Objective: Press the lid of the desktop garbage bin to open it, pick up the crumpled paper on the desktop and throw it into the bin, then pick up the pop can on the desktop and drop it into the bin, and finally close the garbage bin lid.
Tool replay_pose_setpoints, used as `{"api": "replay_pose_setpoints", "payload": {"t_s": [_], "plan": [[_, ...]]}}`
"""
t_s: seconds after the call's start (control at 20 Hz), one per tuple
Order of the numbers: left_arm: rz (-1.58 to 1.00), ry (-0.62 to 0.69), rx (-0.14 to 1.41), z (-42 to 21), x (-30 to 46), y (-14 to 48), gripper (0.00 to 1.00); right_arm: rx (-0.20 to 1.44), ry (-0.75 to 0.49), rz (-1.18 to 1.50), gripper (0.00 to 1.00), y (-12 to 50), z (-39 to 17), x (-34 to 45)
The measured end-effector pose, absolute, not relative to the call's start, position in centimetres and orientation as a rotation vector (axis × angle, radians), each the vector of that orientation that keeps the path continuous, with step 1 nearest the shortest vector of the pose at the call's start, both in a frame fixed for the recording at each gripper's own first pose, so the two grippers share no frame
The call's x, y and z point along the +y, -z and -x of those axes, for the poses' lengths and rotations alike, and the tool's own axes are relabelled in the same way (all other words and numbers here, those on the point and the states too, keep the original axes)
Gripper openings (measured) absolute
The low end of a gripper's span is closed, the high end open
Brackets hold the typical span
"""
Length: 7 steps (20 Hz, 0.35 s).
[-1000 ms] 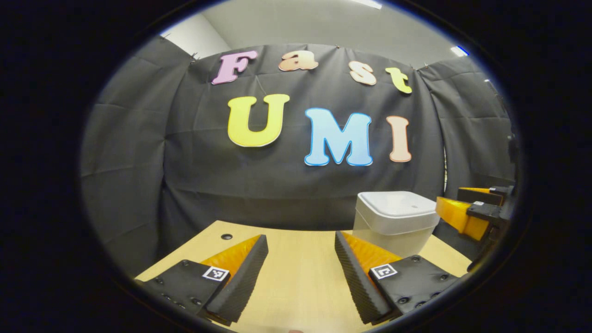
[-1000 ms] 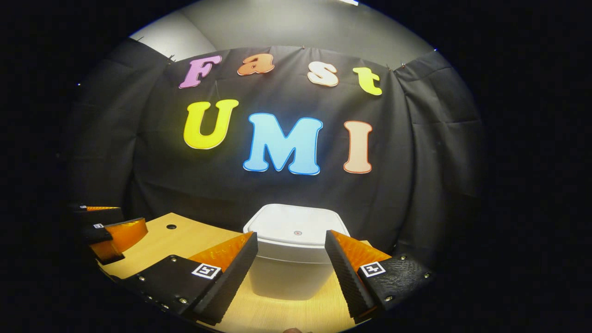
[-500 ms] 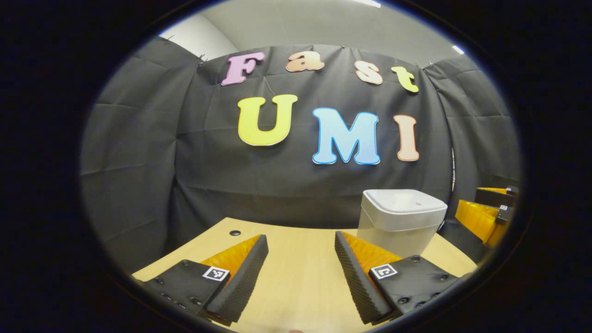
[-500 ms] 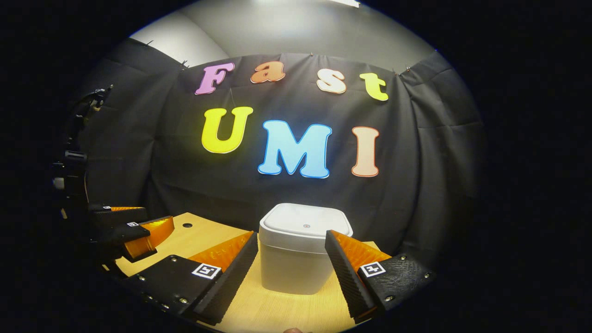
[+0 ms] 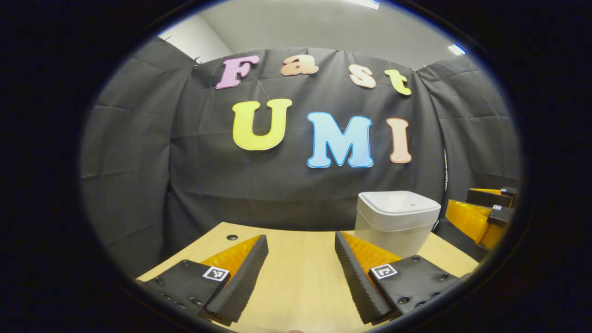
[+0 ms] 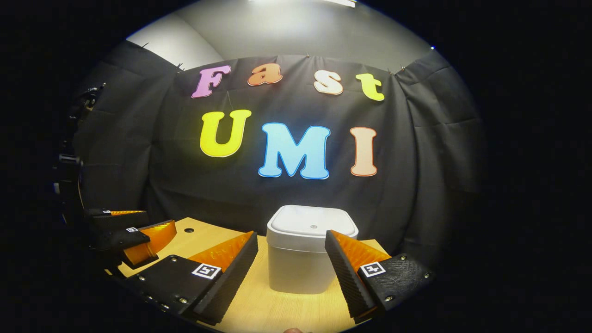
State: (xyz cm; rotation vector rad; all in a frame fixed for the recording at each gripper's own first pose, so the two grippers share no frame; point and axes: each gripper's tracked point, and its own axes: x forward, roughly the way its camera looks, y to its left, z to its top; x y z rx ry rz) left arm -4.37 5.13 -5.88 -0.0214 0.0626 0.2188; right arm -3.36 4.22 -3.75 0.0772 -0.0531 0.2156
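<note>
A white desktop bin (image 6: 311,252) with its lid (image 6: 313,222) down stands on the wooden table straight ahead in the right gripper view. My right gripper (image 6: 290,266) is open, a short way in front of the bin, with nothing between its fingers. In the left gripper view the bin (image 5: 395,222) stands to the right on the table. My left gripper (image 5: 300,273) is open over bare wood, left of the bin. Each view catches the other gripper at its edge: the right gripper (image 5: 485,215) and the left gripper (image 6: 132,233).
The light wooden table (image 5: 296,273) has a small dark hole (image 5: 231,237) near its far left corner. Black cloth hangs close behind the table's far edge and around both sides.
My right gripper has drawn back and up from the bin, which now looks smaller and farther off. The left gripper has only swayed slightly. Both stay open.
</note>
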Motion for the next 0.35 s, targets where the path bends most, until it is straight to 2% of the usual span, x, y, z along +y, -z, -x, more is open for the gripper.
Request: {"api": "replay_pose_setpoints", "payload": {"t_s": [0.35], "plan": [[0.041,-0.209,0.054,4.61,6.24,5.71,1.0,-0.056,-0.199,-0.063,0.94,3.22,3.67,5.05]]}}
